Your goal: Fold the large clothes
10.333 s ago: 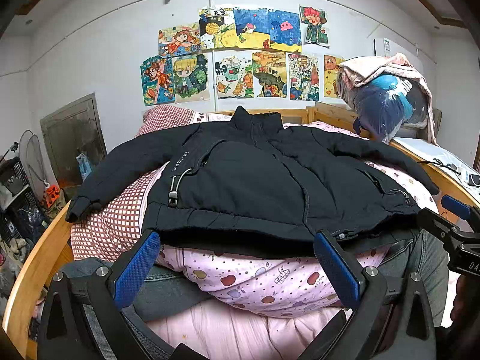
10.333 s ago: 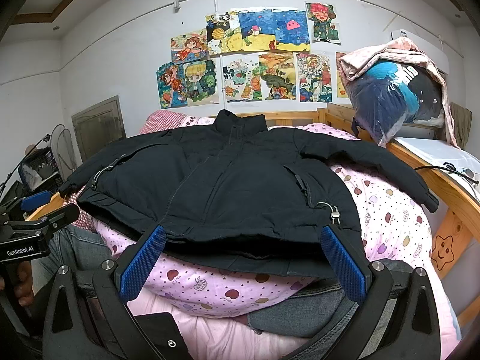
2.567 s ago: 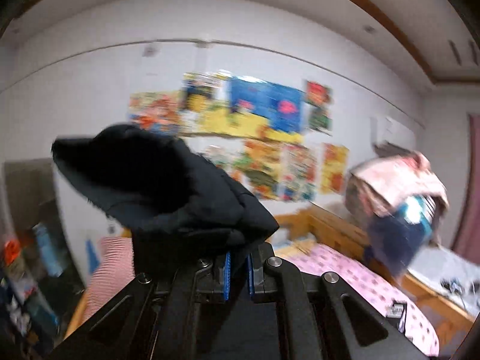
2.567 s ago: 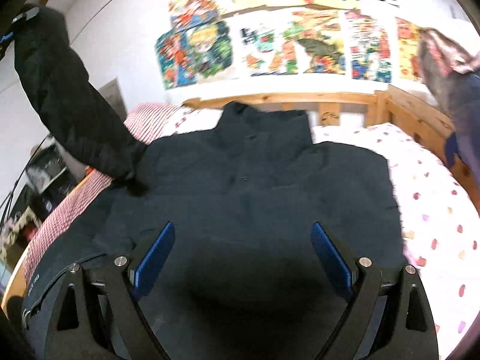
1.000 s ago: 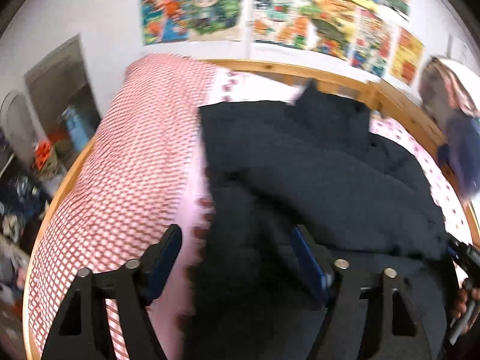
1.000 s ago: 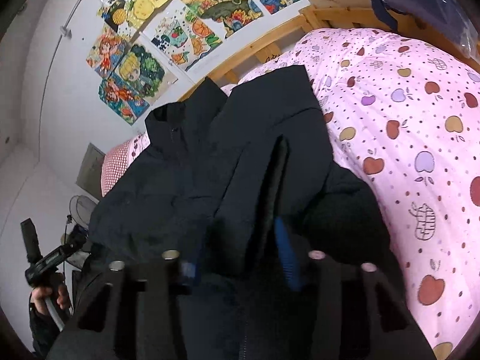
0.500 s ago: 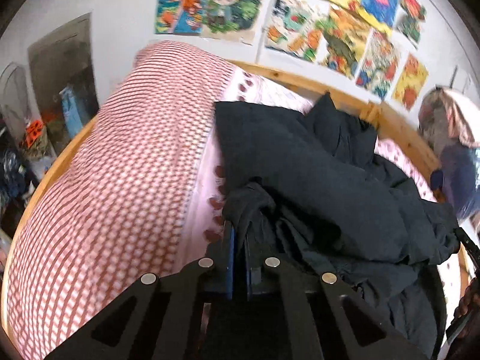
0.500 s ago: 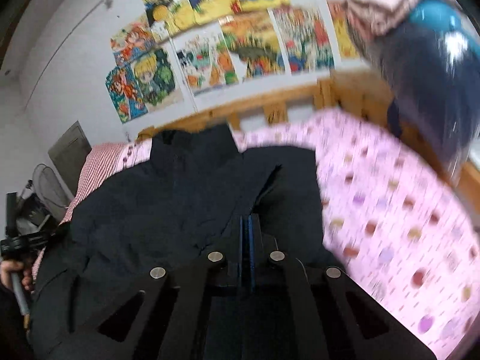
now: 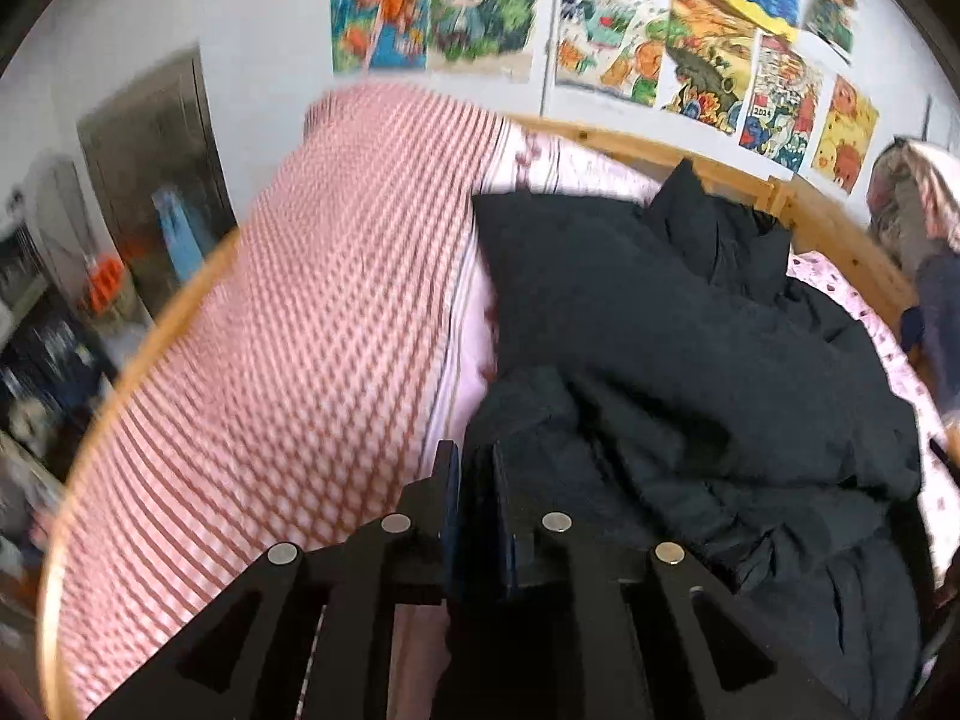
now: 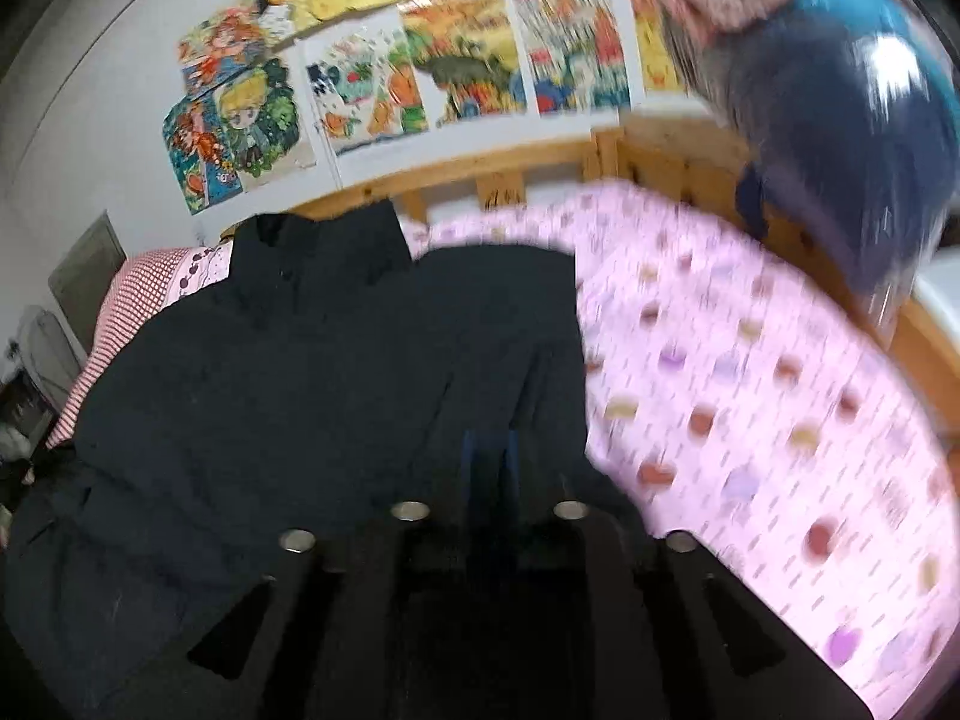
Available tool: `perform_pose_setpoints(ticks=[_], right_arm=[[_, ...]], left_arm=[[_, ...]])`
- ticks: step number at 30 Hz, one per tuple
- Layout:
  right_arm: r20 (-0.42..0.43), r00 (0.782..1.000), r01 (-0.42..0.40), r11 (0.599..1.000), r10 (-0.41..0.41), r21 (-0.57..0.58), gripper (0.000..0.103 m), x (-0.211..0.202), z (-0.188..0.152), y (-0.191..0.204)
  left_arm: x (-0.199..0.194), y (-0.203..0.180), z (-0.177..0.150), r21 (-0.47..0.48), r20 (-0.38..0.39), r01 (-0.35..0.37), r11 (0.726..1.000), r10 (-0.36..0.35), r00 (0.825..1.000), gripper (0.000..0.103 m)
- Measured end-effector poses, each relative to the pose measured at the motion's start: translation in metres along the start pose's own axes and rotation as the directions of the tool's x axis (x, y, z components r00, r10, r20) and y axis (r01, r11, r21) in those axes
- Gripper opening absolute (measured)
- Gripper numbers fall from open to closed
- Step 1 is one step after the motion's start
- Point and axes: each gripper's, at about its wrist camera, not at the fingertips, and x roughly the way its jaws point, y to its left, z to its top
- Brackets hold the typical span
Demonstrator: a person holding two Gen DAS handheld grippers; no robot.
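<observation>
A large black padded jacket [image 9: 690,348] lies on the bed, collar toward the headboard, with both sleeves folded in over its body. My left gripper [image 9: 477,468] is shut on the jacket's left lower edge, the fabric bunched between the blue pads. In the right wrist view the same jacket [image 10: 288,372] fills the left half. My right gripper [image 10: 489,462] is shut on the jacket's right edge, beside the pink quilt. Both views are motion-blurred.
A red-checked cover [image 9: 288,324] spreads left of the jacket, and a pink fruit-print quilt [image 10: 750,372] right of it. The wooden bed frame [image 9: 144,336] rings the mattress. A bagged bundle of bedding [image 10: 840,120] sits at the far right. Drawings [image 9: 600,42] cover the wall.
Both grippers went from open to shut on the jacket's side edges within the last second. The sleeves, spread out earlier, now lie folded across the body. Both cameras have shifted slightly.
</observation>
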Motion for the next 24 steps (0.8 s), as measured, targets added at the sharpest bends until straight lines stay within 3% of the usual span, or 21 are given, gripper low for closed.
perform_pose_setpoints(ticks=[1,2,6,8,10,12,14,19,24], right_arm=[[0.019,1.0,-0.002,1.0,0.002,-0.029,0.039,-0.002,0.006,0.008],[0.026,1.0,-0.01,0.999,0.011,-0.04,0.042,-0.001,0.011,0.014],[-0.02,0.995,-0.098,0.987,0.097,-0.127,0.043,0.011,0.026,0.051],[-0.062,0.989,-0.139,0.978,0.131,-0.153,0.043,0.023,0.027,0.065],[-0.13,0.976,-0.195,0.969,0.176,-0.154,0.043,0.037,0.025,0.077],[-0.17,0.966,-0.222,0.962,0.194,-0.162,0.043,0.043,0.017,0.083],[-0.202,0.957,-0.246,0.953,0.21,-0.175,0.043,0.046,0.009,0.086],[-0.306,0.922,-0.308,0.927,0.236,-0.212,0.043,0.053,-0.016,0.088],[-0.331,0.909,-0.329,0.924,0.255,-0.193,0.043,0.058,-0.041,0.083]], left_arm=[[-0.004,-0.009,0.007,0.021,0.024,0.013,1.0,-0.013,1.0,0.015],[-0.007,-0.013,0.012,0.03,0.033,0.028,0.999,-0.029,0.999,0.021],[0.001,-0.059,0.038,0.081,0.04,0.168,0.982,-0.172,0.984,0.045],[0.015,-0.084,0.048,0.114,0.015,0.234,0.966,-0.237,0.971,0.046],[0.039,-0.11,0.055,0.142,-0.066,0.313,0.939,-0.306,0.95,0.046],[0.058,-0.128,0.052,0.15,-0.134,0.348,0.926,-0.329,0.935,0.046],[0.07,-0.141,0.043,0.172,-0.189,0.38,0.909,-0.348,0.918,0.046],[0.086,-0.151,0.01,0.235,-0.25,0.388,0.891,-0.33,0.91,0.046],[0.09,-0.164,-0.013,0.311,-0.262,0.328,0.892,-0.251,0.932,0.045]])
